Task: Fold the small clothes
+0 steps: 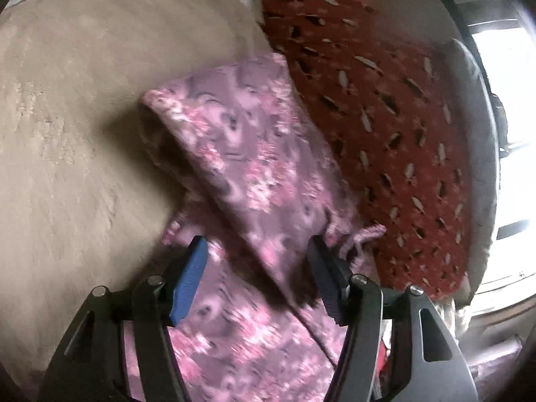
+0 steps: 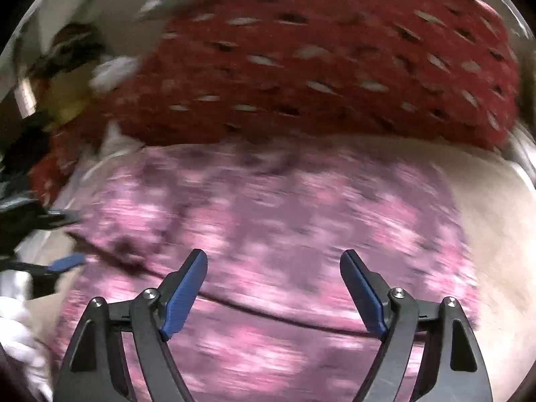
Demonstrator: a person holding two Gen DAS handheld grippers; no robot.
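Observation:
A small pink and purple flowered garment lies on a beige surface, with one part folded over itself. My left gripper is open just above its near fold, holding nothing. In the right wrist view the same garment fills the middle, blurred by motion. My right gripper is open above it and empty. The left gripper's fingertips show at the left edge of that view.
A red patterned cloth lies beyond the garment, also in the right wrist view. A bright window is at the far right. Dark and yellow clutter sits at the far left. A white-gloved hand shows at lower left.

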